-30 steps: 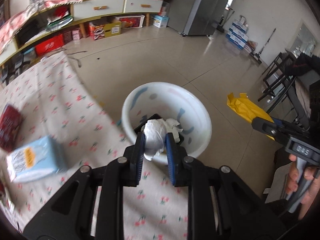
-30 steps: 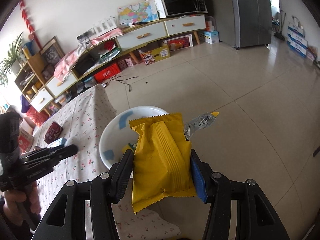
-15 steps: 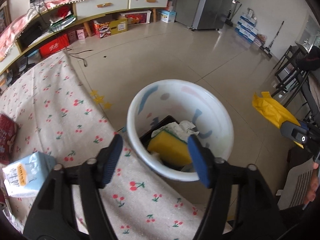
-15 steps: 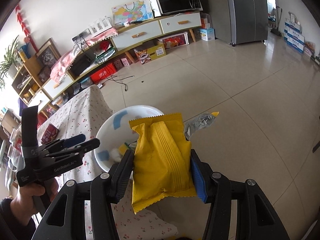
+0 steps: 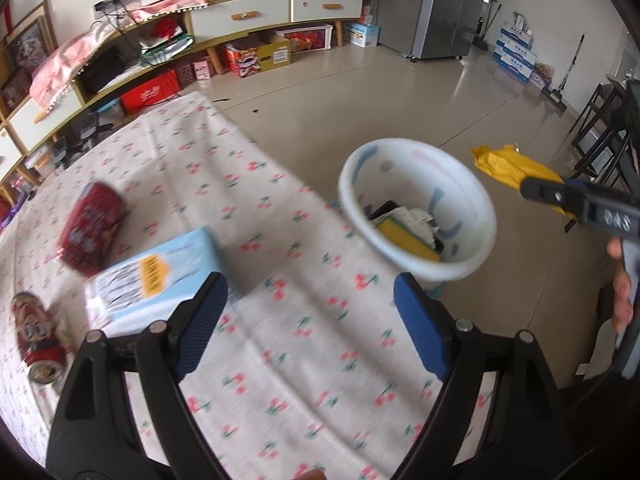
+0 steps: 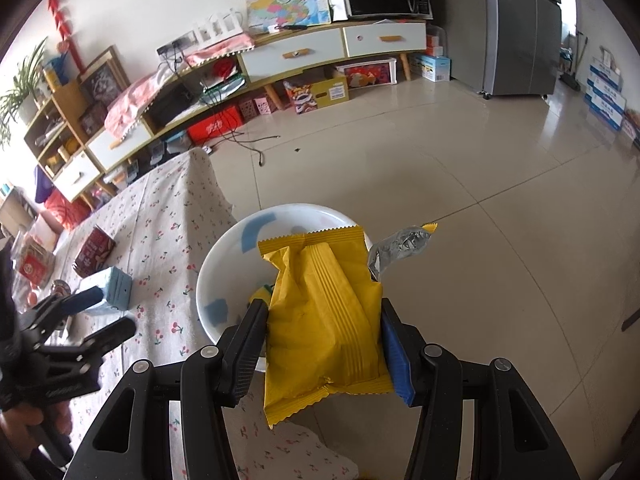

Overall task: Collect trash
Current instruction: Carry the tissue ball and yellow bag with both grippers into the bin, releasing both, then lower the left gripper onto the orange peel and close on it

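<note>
1. From the left wrist camera: the left gripper (image 5: 308,320) hangs over the cherry-print tablecloth (image 5: 280,352), its jaws opening wide with nothing between them. The white bin (image 5: 418,206) stands on the floor just off the table's edge and already holds a yellow sponge (image 5: 404,238) and crumpled white paper (image 5: 416,216). Left on the cloth are a pale blue tissue pack (image 5: 156,272), a red packet (image 5: 92,228) and a red can (image 5: 36,336). I'd say this hand is between items; its next move calls for swinging over to one of those and closing on it.

2. From the right wrist camera: the right gripper (image 6: 320,340) is clamped, about half open, on a yellow snack wrapper (image 6: 324,312), held right above the bin's rim (image 6: 224,248). To my eye this is the drop step: ease forward over the opening, then let go.
</note>
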A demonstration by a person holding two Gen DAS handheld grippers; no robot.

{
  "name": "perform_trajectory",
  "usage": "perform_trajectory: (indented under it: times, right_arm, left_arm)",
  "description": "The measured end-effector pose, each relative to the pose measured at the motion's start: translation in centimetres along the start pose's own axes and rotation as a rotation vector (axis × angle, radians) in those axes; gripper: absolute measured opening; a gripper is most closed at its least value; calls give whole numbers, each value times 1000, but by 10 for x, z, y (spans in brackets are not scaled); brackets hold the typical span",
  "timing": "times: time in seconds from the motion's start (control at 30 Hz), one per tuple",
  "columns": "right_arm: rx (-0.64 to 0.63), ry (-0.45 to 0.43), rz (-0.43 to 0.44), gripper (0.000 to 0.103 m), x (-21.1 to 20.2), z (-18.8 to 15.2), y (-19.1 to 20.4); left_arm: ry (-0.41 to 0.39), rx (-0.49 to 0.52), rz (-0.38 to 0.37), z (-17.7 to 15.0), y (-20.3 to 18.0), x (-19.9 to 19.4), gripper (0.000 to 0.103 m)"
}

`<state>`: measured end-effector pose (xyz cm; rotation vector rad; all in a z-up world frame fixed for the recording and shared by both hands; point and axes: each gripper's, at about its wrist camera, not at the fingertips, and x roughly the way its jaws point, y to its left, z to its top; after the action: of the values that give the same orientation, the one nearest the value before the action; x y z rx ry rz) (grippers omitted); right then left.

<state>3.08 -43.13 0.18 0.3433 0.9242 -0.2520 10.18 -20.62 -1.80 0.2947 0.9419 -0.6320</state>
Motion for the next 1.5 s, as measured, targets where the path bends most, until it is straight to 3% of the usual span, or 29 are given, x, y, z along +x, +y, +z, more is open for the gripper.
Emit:
perform_trajectory:
  times: [0.33,0.4,0.47,0.5,0.87,1.17,1.37,1.5]
  right_arm:
    - [-28,8,-44,57,19,16,18]
    - [-19,2,-42,62,20,16,19]
    - [-6,-3,-47,76,20,17,19]
    - [-3,-8,-49,78,20,17,20]
    - [24,-11,-22,81,5,11,31]
    - [-25,-36,24,82,-14,-1,63]
    - [-64,-48,42,83,-21,-9,86]
    - [-85,-49,55,83,-24,-16,101]
  left_arm:
    - [1,-59,32,-30,41,-31,86]
    - [5,-75,37,-35,49,-36,86]
    - [5,-94,47,-41,57,-40,86]
    - [6,-102,55,-43,60,-42,86]
    - [5,-188,133,-75,113,-76,86]
    - [55,-261,191,-108,160,-85,86]
    - [89,-356,229,-133,194,-87,86]
    - [113,-504,186,-153,224,-91,86]
